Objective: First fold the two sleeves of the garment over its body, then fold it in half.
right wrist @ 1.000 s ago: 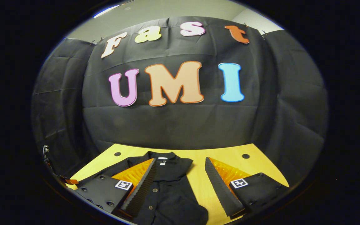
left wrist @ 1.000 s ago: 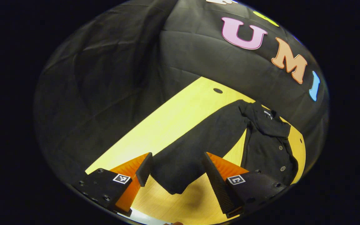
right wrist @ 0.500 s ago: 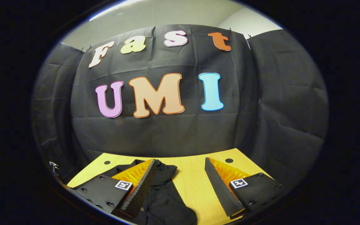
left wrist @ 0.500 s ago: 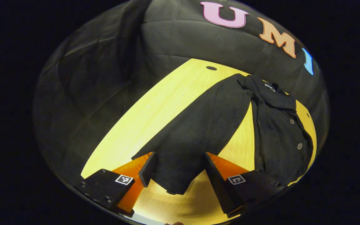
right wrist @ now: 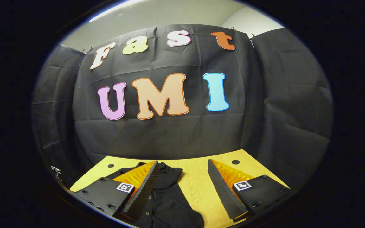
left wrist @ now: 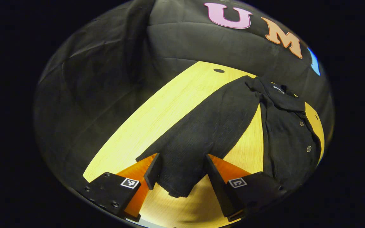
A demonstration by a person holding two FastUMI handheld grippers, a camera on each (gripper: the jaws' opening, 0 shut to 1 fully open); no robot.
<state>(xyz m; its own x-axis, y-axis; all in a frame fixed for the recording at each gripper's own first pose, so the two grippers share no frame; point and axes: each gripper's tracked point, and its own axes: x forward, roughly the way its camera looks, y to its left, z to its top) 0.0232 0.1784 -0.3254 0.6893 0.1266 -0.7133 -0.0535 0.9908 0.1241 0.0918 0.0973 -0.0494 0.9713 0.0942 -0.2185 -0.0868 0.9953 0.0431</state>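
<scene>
In the left gripper view, the left gripper (left wrist: 180, 172) is seen with its two fingers spread wide on either side of the cuff end of one sleeve (left wrist: 201, 133) of the black garment (left wrist: 284, 139); whether the cloth is touched cannot be told. The sleeve is stretched out from the body across the yellow worktop (left wrist: 157, 117) towards its near edge. In the right gripper view, the right gripper (right wrist: 182, 190) is held wide apart and holds nothing, above the garment's collar. Two round holes are counted near the worktop's far edge.

The matt black cloth garment (left wrist: 208, 126) lies on a smooth, light wood-grain table (left wrist: 157, 110).
</scene>
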